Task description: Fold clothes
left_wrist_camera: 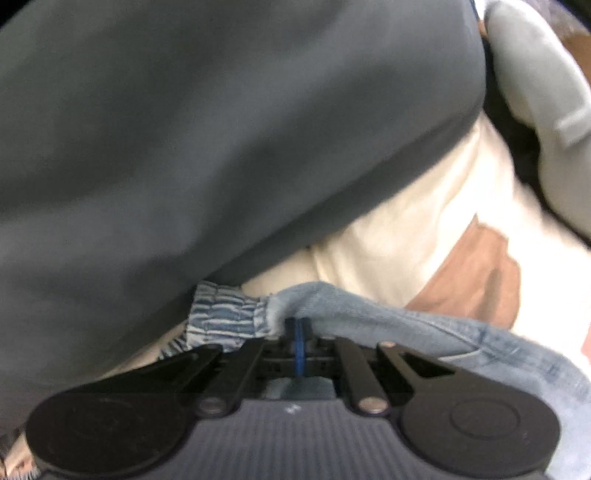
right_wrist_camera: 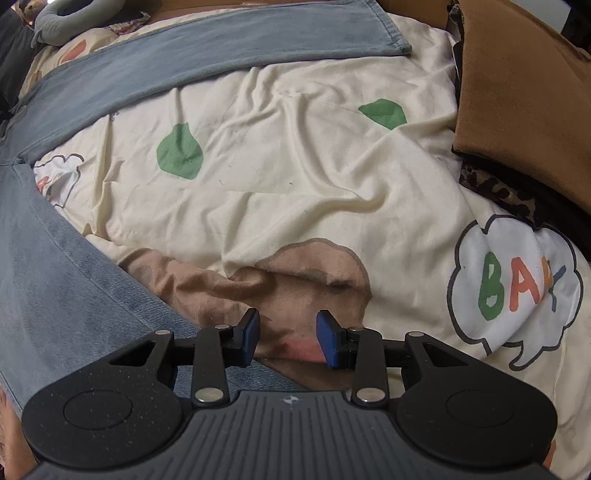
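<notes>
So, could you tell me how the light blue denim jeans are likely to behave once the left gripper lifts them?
The light blue denim jeans will probably hang limp, since the fabric already curls softly where the left gripper pinches its edge. The long legs spread across the cream printed bedsheet will likely drag behind. Denim looks thick, so expect some weight.

Cream printed bedsheet (right_wrist_camera: pixel 295 155) fills mid frame: green blobs, brown patch, speech bubble (right_wrist_camera: pixel 513 291) lower right. Brown cushion (right_wrist_camera: pixel 517 85) upper right, leopard-print fabric (right_wrist_camera: pixel 498 192) beneath. Grey pillow (right_wrist_camera: pixel 74 14), possibly ring-shaped, upper left.
</notes>
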### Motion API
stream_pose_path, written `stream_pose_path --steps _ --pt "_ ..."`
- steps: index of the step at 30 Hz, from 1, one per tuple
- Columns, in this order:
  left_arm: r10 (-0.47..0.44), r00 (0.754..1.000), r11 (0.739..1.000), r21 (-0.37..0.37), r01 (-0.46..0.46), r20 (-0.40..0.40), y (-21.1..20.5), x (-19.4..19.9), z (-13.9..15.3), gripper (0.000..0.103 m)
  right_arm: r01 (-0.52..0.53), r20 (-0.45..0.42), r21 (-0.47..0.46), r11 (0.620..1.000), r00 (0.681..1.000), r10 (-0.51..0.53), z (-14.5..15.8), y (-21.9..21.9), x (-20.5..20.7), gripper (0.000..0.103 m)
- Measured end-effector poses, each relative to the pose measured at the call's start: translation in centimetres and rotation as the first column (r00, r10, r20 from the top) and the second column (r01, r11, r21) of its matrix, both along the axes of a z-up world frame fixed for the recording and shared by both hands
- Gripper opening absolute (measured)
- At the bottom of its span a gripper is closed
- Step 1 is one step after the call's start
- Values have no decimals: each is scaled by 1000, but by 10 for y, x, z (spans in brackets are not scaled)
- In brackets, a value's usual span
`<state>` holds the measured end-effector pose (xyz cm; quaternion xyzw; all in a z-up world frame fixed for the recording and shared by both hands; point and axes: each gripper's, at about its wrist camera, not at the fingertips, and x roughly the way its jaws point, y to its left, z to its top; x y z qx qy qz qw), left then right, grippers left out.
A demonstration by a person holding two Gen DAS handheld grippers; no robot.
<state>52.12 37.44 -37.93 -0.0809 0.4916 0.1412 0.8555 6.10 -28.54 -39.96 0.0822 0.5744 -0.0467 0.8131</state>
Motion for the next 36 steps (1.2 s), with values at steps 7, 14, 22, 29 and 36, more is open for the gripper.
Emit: stream_pose_path --steps 7,14,22,29,36 --pt "-24 999 999 40 25 -24 -7 3 -5 3 3 -14 -16 1000 1000 -3 -5 -1 -2 41" --pt "-26 1000 998 -64 26 4 -8 -18 26 30 26 8 -29 999 1000 -26 4 -12 -11 41" --pt "-107 994 993 -56 107 3 -23 -79 63 34 70 43 -13 997 997 -69 17 -25 -29 41" --pt "-93 996 995 -28 93 -9 -3 -109 93 39 88 70 3 996 994 -88 34 -40 -57 41" --pt "-58 998 998 -27 58 -24 20 -182 120 43 93 89 28 995 992 -95 47 -49 -84 41"
